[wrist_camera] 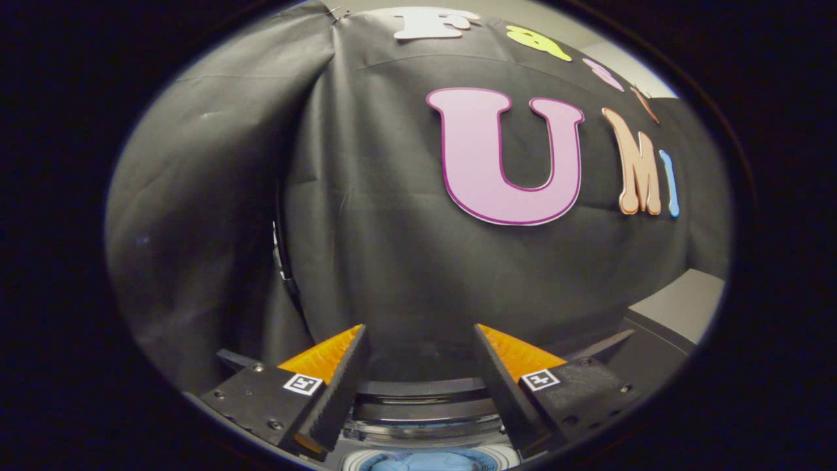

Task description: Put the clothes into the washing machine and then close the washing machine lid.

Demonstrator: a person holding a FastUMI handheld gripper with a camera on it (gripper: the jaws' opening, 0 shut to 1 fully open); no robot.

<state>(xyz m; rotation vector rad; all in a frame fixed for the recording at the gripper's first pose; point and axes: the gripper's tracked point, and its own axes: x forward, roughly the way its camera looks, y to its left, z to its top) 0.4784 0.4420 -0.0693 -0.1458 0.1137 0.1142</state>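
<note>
My gripper is held high and open, with nothing between its two fingers. Below and between the fingers I see the washing machine's round opening, its lid raised. A bit of light blue cloth lies inside the drum, right under the fingers. The gripper points at the black cloth wall beyond the machine.
The black cloth wall hangs close behind the machine. A grey flat surface shows to the right of the right finger, beside the machine's dark top edge.
</note>
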